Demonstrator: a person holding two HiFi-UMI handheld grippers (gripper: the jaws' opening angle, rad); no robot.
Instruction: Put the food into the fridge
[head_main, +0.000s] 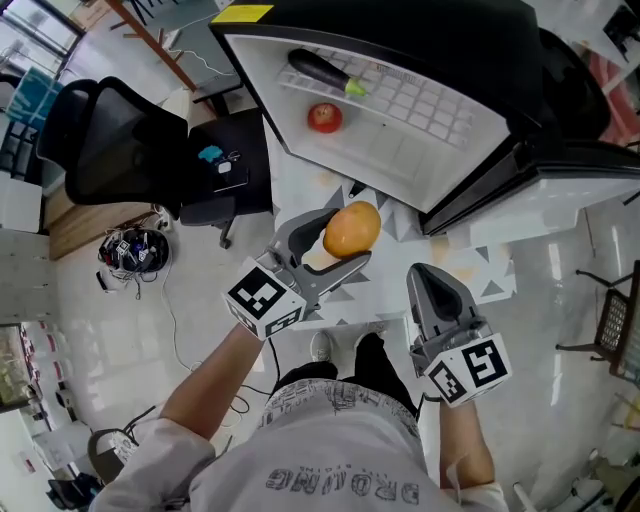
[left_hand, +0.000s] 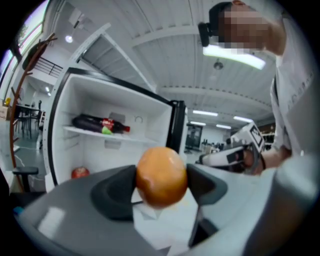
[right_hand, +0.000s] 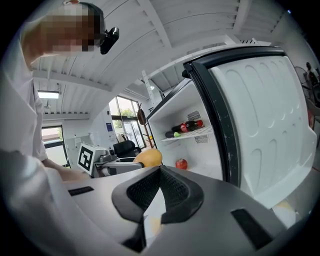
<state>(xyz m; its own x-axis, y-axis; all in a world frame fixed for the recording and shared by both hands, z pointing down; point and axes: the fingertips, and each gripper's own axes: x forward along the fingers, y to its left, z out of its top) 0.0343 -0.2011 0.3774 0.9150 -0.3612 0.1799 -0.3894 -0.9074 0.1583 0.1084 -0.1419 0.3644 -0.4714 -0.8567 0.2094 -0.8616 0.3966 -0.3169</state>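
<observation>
- Pinched across its widest part between the two dark pads of the left gripper (head_main: 350, 236): a round, smooth, orange-coloured fruit (left_hand: 161, 176), with one pad at 3 o'clock and one at 9 o'clock of it in the left gripper view.
- Carried in the air above the pale glossy floor (head_main: 120, 330), not yet inside the fridge.
- Gripped at the middle rather than near an end, probably to stop so round and slick a thing from squirting out.
- Pointed toward the open white fridge (head_main: 440, 160), at 12 to 1 o'clock of the fruit in the head view; seemingly lined up for a straight reach in.
- Already stored there: a small red round fruit (head_main: 324, 117) on the lower level at 11 o'clock of the orange one.
- Beyond it at 12 o'clock, a dark plastic bottle with red label and green cap (head_main: 325, 72), lying on its side on the white wire shelf (head_main: 420, 105).
- Bare white space at 3 o'clock of the red fruit: by the look of it, room enough for the orange one.
- At 4 o'clock of the orange fruit in the head view, the right gripper (right_hand: 159, 175), jaws pressed together on nothing; held low and back, likely to stay clear of the reach.
- At 3 o'clock in the right gripper view, the fridge's white-lined door (right_hand: 270, 115), swung wide and standing apart from both grippers.
- At 10 o'clock in the head view, well apart, a black mesh office chair (head_main: 110, 150).
</observation>
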